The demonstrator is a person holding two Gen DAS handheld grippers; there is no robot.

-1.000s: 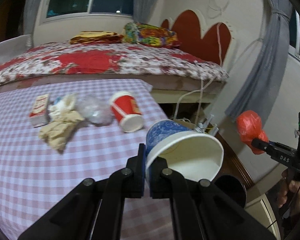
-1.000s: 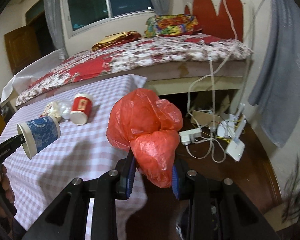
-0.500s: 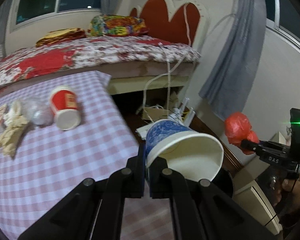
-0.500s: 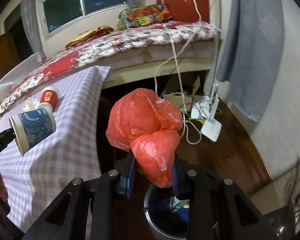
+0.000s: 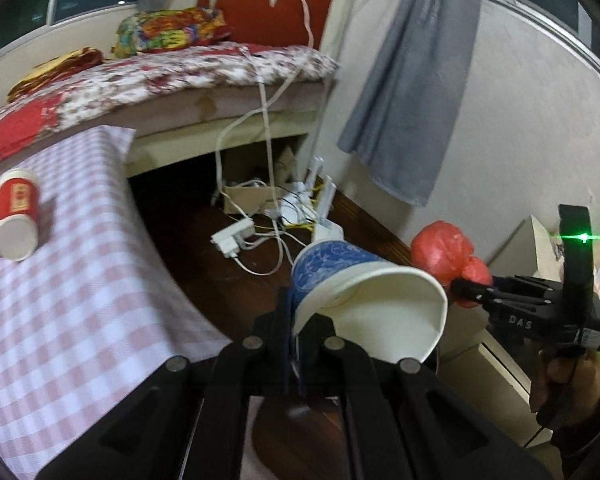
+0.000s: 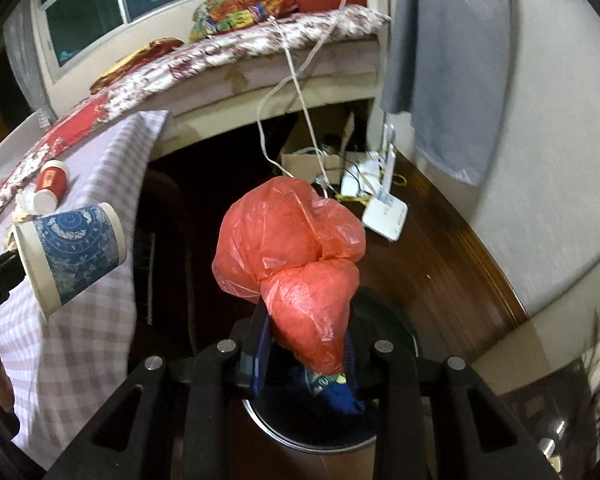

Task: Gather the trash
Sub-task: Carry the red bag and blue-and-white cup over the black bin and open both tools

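My left gripper (image 5: 304,320) is shut on the rim of a blue patterned paper cup (image 5: 364,300), held in the air past the table's right edge; the cup also shows in the right wrist view (image 6: 72,256). My right gripper (image 6: 306,344) is shut on a crumpled red plastic bag (image 6: 292,256), held right above a round dark trash bin (image 6: 320,420) that has blue trash inside. The bag also shows in the left wrist view (image 5: 444,252). A red paper cup (image 5: 16,216) lies on its side on the pink checked table (image 5: 60,300).
A bed with a floral cover (image 5: 160,76) stands behind the table. A power strip (image 5: 232,240), white cables and a router (image 6: 384,216) lie on the dark wood floor. A grey curtain (image 5: 412,80) hangs at the right wall. More crumpled trash (image 6: 22,204) lies by the red cup.
Both grippers have swung right, away from the table and toward the floor. The trash bin now sits directly under the red bag, and the table trash has slid to the left edge.
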